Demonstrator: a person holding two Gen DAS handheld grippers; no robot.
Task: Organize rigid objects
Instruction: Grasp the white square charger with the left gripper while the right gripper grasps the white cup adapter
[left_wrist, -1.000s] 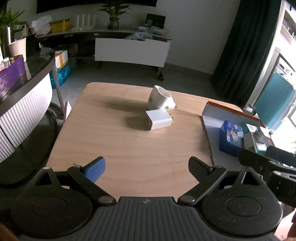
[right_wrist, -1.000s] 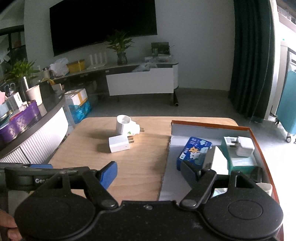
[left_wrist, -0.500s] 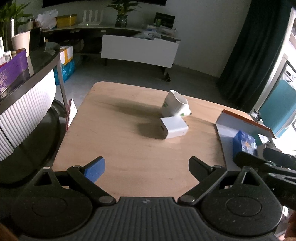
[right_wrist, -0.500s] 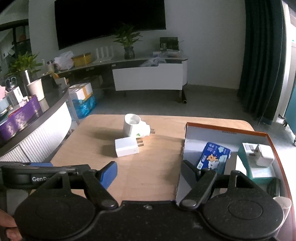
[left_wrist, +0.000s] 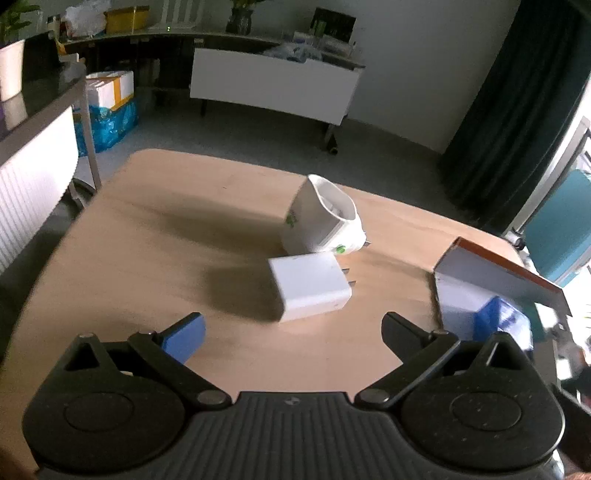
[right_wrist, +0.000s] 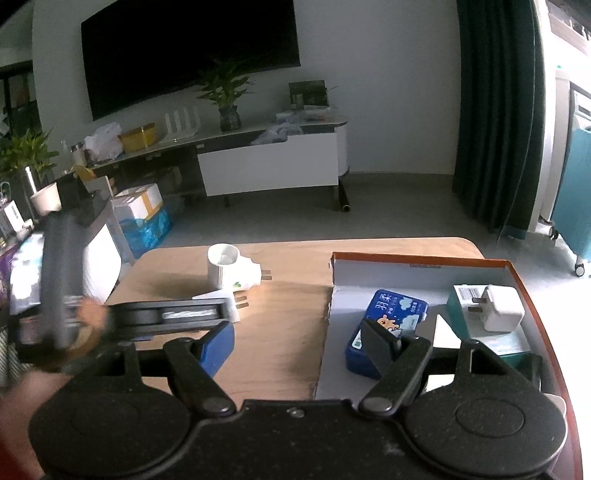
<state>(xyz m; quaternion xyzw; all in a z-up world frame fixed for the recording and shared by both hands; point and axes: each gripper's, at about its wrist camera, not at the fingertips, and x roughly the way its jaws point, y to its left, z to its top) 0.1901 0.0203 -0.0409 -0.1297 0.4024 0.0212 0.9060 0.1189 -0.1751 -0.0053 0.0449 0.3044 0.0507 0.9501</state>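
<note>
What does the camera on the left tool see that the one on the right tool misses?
Only the left view shows the flat white charger whole, lying ahead of the opening left tool, nothing between its jaws. Only the right view shows inside the box: a blue packet, a white plug on a teal carton. Both share the wooden table, the round white adapter and the box.

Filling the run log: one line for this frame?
left gripper: opening, empty, nearing white charger | right gripper: open, empty | socket adapter: on table | box: partly filled
</note>
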